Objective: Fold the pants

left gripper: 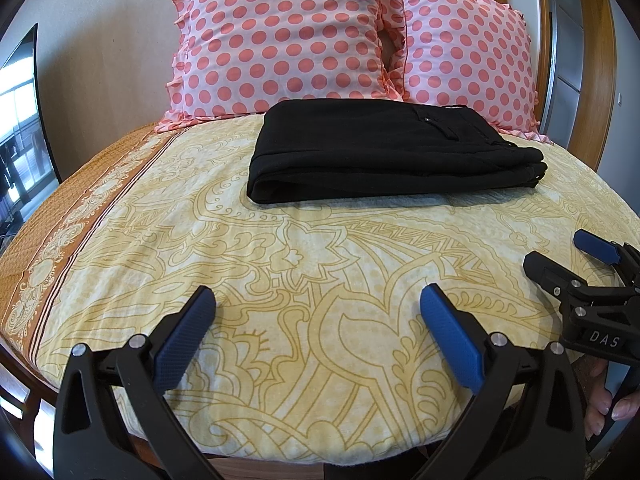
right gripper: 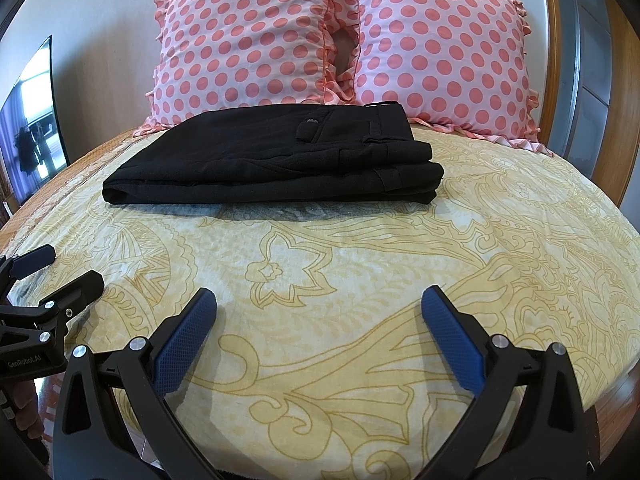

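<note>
Black pants (left gripper: 380, 152) lie folded in a flat stack on the bed, in front of the pillows; they also show in the right wrist view (right gripper: 280, 160), waistband and pocket on top at the right. My left gripper (left gripper: 318, 300) is open and empty, held above the near part of the bed, well short of the pants. My right gripper (right gripper: 320, 300) is open and empty too, beside the left. The right gripper shows at the right edge of the left wrist view (left gripper: 560, 252), and the left gripper at the left edge of the right wrist view (right gripper: 60, 268).
The bed has a yellow patterned cover (left gripper: 320, 260) with an orange border (left gripper: 80, 208) at the left. Two pink polka-dot pillows (left gripper: 280, 36) (left gripper: 468, 52) lean against the headboard. A wooden frame (left gripper: 592, 60) stands at the right, a dark screen (left gripper: 20, 112) at the left.
</note>
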Action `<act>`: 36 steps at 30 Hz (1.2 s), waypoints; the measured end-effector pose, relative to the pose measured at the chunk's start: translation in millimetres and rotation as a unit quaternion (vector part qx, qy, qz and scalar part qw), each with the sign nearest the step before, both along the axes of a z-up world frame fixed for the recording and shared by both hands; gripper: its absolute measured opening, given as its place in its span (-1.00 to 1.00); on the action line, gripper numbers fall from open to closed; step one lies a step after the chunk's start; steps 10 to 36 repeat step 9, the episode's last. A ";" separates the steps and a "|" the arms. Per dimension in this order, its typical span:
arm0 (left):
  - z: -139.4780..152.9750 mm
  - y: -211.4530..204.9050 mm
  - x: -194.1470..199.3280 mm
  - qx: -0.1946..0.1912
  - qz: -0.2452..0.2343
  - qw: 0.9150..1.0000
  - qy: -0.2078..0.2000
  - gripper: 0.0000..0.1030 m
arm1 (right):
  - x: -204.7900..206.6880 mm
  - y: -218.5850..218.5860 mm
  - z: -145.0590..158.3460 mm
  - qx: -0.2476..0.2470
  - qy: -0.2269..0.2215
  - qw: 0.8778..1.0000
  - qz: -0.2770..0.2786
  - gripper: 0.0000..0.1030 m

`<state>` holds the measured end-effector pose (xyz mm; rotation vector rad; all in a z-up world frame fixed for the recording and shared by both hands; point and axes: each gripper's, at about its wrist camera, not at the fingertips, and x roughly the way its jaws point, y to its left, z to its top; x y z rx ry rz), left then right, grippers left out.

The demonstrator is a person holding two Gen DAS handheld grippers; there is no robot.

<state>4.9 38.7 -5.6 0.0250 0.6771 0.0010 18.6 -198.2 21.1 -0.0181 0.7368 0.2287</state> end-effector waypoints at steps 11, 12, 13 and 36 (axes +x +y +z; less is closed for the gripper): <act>-0.3 -0.3 -0.1 0.000 0.000 1.000 0.000 0.97 | -0.4 0.0 -0.5 0.000 0.000 1.000 0.000 0.97; -0.3 -0.3 -0.1 0.000 0.000 1.000 0.000 0.97 | -0.4 0.0 -0.5 0.000 0.000 1.000 0.000 0.97; -0.3 -0.3 -0.1 0.000 0.000 1.000 0.000 0.97 | -0.4 0.0 -0.5 0.000 0.000 1.000 0.000 0.97; -0.3 -0.3 -0.1 0.000 0.000 1.000 0.000 0.97 | -0.4 0.0 -0.5 0.000 0.000 1.000 0.000 0.97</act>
